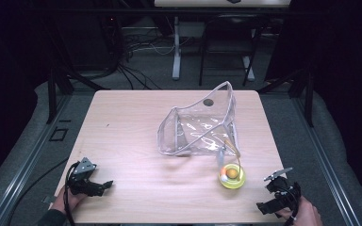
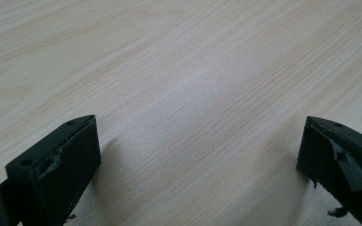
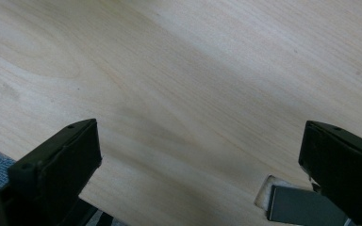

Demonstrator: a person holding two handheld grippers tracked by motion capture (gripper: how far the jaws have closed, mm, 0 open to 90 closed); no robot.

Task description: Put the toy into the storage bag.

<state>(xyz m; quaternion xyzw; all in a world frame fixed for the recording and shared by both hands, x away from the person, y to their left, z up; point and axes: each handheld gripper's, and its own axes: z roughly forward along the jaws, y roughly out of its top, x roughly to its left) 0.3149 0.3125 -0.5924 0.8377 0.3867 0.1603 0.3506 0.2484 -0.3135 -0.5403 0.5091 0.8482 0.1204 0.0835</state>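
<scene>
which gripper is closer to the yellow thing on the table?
The right gripper, at the table's near right corner. The yellow round object sits just left of it, by the clear plastic bag; the left gripper is far across at the near left.

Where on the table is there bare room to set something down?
The left half of the table, between the left gripper and the clear pouch, is bare. The near middle strip too. It is crowded where the yellow toy sits close below the pouch.

We find no text, label, brand, number or sign that can be read anywhere in these pictures.
</scene>
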